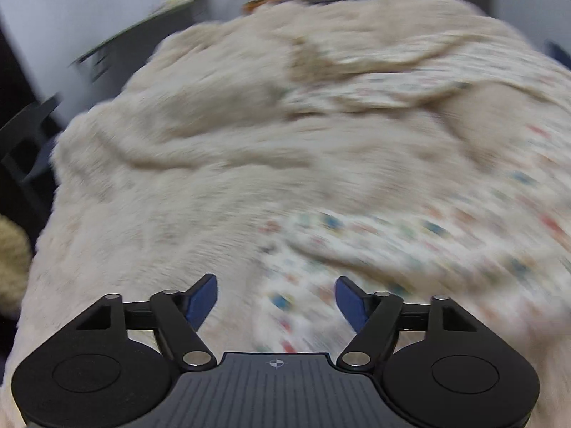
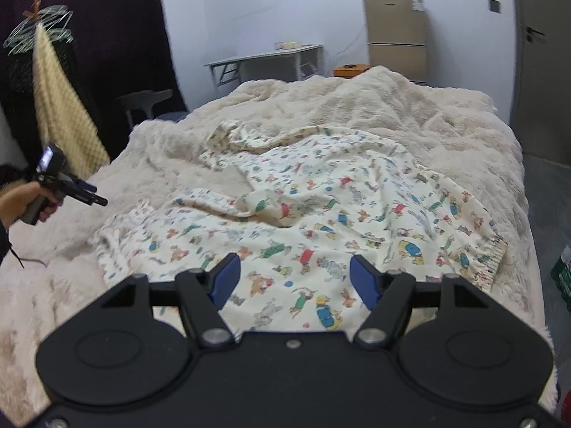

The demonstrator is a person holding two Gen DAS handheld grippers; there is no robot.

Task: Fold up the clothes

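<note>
A cream garment with a colourful cartoon print [image 2: 314, 214] lies rumpled and spread on a fluffy cream bed cover [image 2: 446, 114]. My right gripper [image 2: 291, 278] is open and empty, hovering over the garment's near edge. My left gripper [image 1: 276, 299] is open and empty above the cover, at the garment's left edge [image 1: 357, 246]; that view is motion-blurred. The left gripper also shows in the right wrist view [image 2: 96, 199], held in a hand at the bed's left side, apart from the garment.
A cream blanket [image 2: 60, 107] hangs with wire hangers at the left against a dark curtain. Beyond the bed stand a grey chair [image 2: 146, 101], a white desk [image 2: 264, 60] and a beige fridge [image 2: 396, 35]. A door [image 2: 542, 60] is at the right.
</note>
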